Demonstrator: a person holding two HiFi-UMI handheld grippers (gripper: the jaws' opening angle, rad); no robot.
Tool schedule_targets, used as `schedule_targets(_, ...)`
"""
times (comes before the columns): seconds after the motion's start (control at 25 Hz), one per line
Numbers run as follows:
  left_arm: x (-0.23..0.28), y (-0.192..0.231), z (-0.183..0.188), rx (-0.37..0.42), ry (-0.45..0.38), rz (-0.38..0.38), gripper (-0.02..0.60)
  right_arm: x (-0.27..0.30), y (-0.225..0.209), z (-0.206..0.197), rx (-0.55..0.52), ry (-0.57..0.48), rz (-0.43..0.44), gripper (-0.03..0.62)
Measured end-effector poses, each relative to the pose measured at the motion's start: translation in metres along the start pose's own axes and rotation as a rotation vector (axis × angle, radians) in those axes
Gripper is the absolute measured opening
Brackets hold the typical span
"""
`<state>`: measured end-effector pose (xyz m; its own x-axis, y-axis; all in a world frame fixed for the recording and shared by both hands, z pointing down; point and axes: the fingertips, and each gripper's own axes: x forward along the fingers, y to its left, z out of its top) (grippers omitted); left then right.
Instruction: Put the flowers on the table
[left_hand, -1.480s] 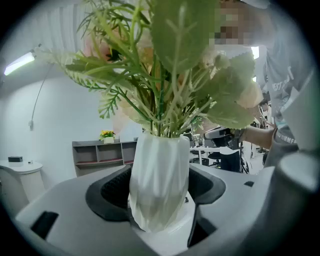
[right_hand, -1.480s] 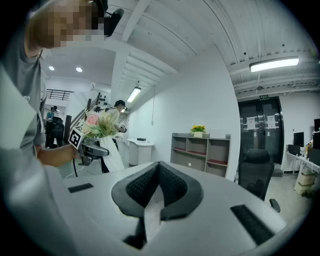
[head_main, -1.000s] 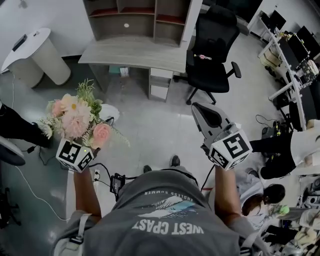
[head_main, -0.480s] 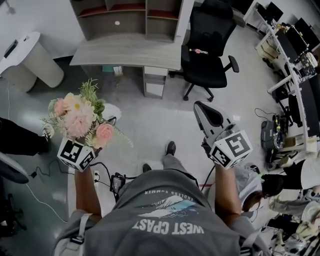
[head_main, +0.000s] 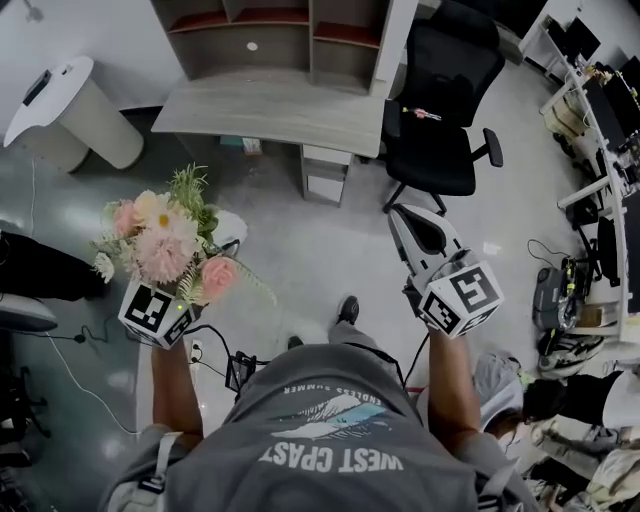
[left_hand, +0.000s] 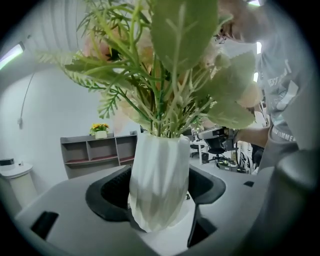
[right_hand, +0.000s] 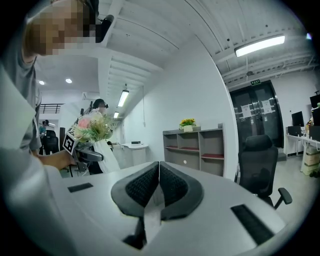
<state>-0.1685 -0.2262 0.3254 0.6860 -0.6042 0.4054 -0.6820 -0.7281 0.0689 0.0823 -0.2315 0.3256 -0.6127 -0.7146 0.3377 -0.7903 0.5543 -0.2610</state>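
Office: glossy grey floor (head_main: 290, 240), pale wood-grain desk (head_main: 270, 105) under shelves (head_main: 290, 30), well ahead of you. Your left gripper (left_hand: 159, 192) clamps a white faceted vase (left_hand: 160, 165) of pink flowers (head_main: 165, 240), held over the floor. Right gripper (right_hand: 157, 187) is pressed closed, empty. Your shirt (head_main: 330, 440) reads "WEST COAST".

The person's grey cotton T-shirt (head_main: 330, 450) carries white print across the chest: "ENDLESS SUMMER" in small capitals, and under it "WEST COAST" in large ones (both appear upside down in the head view). In the right gripper view, a small green sign (right_hand: 255, 82) above the dark double door (right_hand: 256, 125) is too small to read.
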Motion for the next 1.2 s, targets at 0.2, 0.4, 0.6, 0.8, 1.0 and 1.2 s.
schedule_targets(0.2,0.014,0.004,-0.003,0.003,0.024,0.043,0.347,0.017,-0.023,0.002,0.005,-0.010,0.040,0.029)
schedule_targets(0.4,0.021,0.010,-0.018,-0.008,0.005,0.086,0.347,0.040,-0.033,-0.008,-0.011,-0.012,0.077,0.029)
schedule_targets(0.6,0.021,0.013,-0.020,-0.002,0.003,0.142,0.347,0.051,-0.038,-0.005,-0.032,-0.026,0.135,0.029)
schedule_targets(0.8,0.024,0.008,-0.008,0.006,-0.001,0.186,0.347,0.050,-0.048,0.000,-0.040,-0.043,0.172,0.029)
schedule_targets(1.0,0.022,0.016,-0.021,0.017,0.000,0.185,0.347,0.057,-0.045,-0.011,-0.025,-0.045,0.155,0.029)
schedule_targets(1.2,0.022,0.016,-0.022,0.010,-0.004,0.130,0.347,0.051,-0.035,-0.020,-0.020,-0.024,0.128,0.029)
